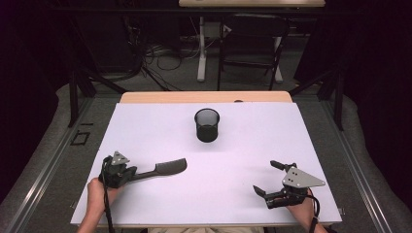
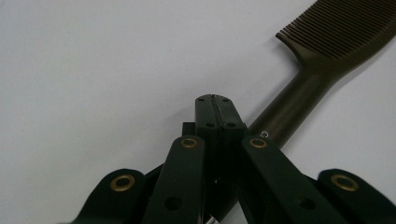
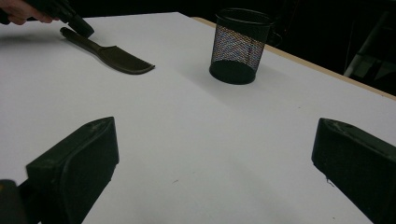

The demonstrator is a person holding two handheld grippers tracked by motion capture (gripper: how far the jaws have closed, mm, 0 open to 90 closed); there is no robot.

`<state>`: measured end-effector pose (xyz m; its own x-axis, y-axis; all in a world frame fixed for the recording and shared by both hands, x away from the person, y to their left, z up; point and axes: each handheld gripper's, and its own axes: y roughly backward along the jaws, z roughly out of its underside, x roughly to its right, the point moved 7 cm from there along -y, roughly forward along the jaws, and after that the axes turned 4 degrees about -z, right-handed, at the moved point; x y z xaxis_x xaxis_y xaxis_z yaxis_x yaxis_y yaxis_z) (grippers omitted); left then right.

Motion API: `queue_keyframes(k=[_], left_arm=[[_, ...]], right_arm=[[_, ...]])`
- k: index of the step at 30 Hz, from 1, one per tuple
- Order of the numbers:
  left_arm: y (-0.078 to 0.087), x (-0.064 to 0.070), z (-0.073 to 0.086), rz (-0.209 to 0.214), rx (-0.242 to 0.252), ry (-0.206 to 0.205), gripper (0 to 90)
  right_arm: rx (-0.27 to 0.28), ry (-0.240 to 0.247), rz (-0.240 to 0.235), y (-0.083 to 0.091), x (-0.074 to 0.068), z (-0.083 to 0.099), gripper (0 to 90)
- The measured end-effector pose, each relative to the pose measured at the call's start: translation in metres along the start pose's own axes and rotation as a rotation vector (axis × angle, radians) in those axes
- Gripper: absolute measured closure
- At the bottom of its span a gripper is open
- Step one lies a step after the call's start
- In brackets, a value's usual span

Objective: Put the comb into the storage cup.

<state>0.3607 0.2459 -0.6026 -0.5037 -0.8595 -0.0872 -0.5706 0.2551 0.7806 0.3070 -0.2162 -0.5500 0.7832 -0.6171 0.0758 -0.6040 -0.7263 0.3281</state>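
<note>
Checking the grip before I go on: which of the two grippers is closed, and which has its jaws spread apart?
The left gripper is closed, at the comb handle. The right gripper has its jaws spread.

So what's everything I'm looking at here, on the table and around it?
comb: one, dark, lying on the left of the table, handle toward the left gripper
mesh cup: one, black, upright at the middle back of the table
table: one, white top with a wooden far edge
chair: one, dark, on the floor behind the table
left gripper: one, black, jaws together at the comb's handle
right gripper: one, black, jaws wide apart, near right of the table
hands: two, at the near edge, one on each gripper
</note>
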Motion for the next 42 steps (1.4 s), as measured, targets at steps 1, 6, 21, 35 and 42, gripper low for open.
queue_keyframes(k=[1, 6, 21, 35, 42], left_arm=[[0.000, 0.001, 0.001, 0.005, 0.002, 0.006, 90.0], [0.001, 0.005, 0.002, 0.012, -0.008, -0.006, 90.0], [0.005, 0.007, 0.003, 0.026, -0.020, -0.018, 90.0], [0.018, -0.002, -0.009, -0.026, 0.076, -0.033, 51.3], [0.025, -0.011, -0.013, -0.024, 0.124, -0.034, 20.9]], right_arm=[[0.000, 0.004, -0.001, 0.000, 0.000, 0.000, 0.2], [-0.004, 0.004, -0.003, 0.000, 0.000, 0.000, 0.2], [-0.006, 0.009, -0.012, -0.001, -0.001, 0.001, 0.2], [-0.013, 0.004, -0.023, -0.002, -0.002, 0.001, 0.2], [-0.021, 0.000, -0.029, -0.005, -0.003, 0.002, 0.2]])
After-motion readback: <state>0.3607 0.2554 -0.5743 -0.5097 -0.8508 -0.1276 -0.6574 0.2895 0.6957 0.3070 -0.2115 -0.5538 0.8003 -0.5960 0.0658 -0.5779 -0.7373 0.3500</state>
